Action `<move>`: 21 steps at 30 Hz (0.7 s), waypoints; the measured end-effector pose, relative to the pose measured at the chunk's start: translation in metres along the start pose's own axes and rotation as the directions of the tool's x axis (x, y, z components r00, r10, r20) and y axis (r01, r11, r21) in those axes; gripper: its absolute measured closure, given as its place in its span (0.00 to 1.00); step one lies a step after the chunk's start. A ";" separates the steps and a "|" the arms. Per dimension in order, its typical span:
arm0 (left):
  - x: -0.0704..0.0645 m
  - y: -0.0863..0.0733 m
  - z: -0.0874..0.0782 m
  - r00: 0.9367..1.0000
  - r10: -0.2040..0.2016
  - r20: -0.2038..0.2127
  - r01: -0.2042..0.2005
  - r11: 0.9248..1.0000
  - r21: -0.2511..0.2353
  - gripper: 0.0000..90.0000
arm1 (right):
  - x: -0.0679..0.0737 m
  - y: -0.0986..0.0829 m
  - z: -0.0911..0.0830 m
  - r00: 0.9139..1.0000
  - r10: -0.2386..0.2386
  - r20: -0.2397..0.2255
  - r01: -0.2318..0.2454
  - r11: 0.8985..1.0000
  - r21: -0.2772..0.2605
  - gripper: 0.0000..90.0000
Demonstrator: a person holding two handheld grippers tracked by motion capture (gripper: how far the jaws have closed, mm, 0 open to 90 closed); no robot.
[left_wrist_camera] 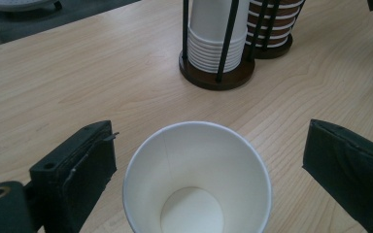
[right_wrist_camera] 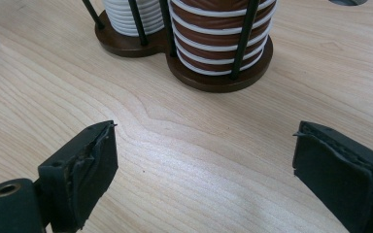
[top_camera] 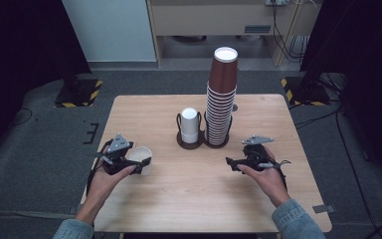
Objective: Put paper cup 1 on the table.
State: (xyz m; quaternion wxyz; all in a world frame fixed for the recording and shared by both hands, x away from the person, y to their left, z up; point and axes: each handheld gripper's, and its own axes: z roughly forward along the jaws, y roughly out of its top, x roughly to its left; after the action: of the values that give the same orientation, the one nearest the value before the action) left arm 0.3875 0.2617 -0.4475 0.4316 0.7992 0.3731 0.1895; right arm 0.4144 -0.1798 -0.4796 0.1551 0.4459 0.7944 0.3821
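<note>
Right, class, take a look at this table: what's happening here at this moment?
A person holds a gripper in each hand at a wooden table. The left gripper stands open around an upright white paper cup, its jaws clear of the cup's sides. The right gripper is open over bare wood. Behind them, a two-ring cup holder carries a short white stack and a tall brown stack.

one loose white cup (top_camera: 140, 156), two cup stacks (top_camera: 221, 99), one double holder (top_camera: 202, 142), two tools (top_camera: 144, 160).
</note>
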 end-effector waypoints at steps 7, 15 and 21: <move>-0.008 0.010 -0.001 0.999 0.030 0.011 -0.030 0.999 -0.011 0.05 | -0.001 0.001 -0.001 1.000 0.001 0.001 -0.001 1.000 0.004 0.10; -0.025 0.018 0.006 0.997 0.054 0.046 -0.054 0.998 -0.016 0.05 | -0.004 0.001 -0.003 1.000 0.004 0.003 -0.004 1.000 0.009 0.10; -0.041 0.025 0.016 0.993 0.084 0.081 -0.083 0.996 -0.016 0.05 | -0.008 0.002 -0.006 1.000 -0.001 0.009 0.001 1.000 0.013 0.10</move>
State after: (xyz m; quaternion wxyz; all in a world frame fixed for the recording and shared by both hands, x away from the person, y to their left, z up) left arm 0.3815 0.2131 -0.4351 0.4431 0.8183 0.3204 0.1771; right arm 0.4164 -0.1887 -0.4748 0.1560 0.4481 0.7964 0.3750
